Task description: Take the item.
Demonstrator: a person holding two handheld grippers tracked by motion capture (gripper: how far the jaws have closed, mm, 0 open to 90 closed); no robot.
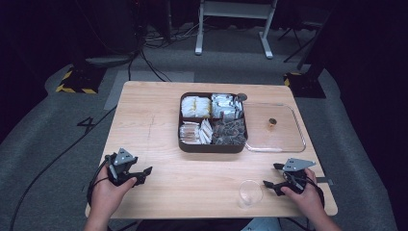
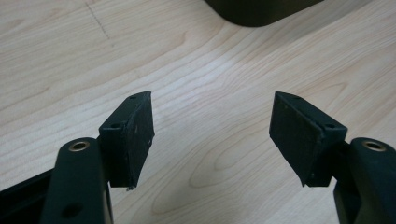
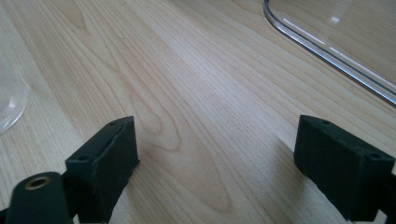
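A dark box [image 1: 212,146] with compartments of packets sits at the middle of the wooden table [image 1: 159,110]. To its right lies a clear lid [image 1: 288,144] with a small brass knob [image 1: 272,123]. A clear cup [image 1: 250,193] stands near the front edge. My left gripper [image 1: 144,174] rests at the front left, open, with bare wood between its pads [image 2: 130,135]; a corner of the box [image 2: 261,11] shows ahead of it. At the front right my right gripper [image 1: 270,176] is open too, just right of the cup [image 3: 9,102], with the lid's rim [image 3: 327,51] ahead.
The box holds white packets [image 1: 195,106], silvery packets [image 1: 226,106], pale sachets [image 1: 195,132] and dark packets [image 1: 230,132]. Beyond the table are a grey floor, cables and a white stand [image 1: 233,24]. Bare wood spreads between the two grippers.
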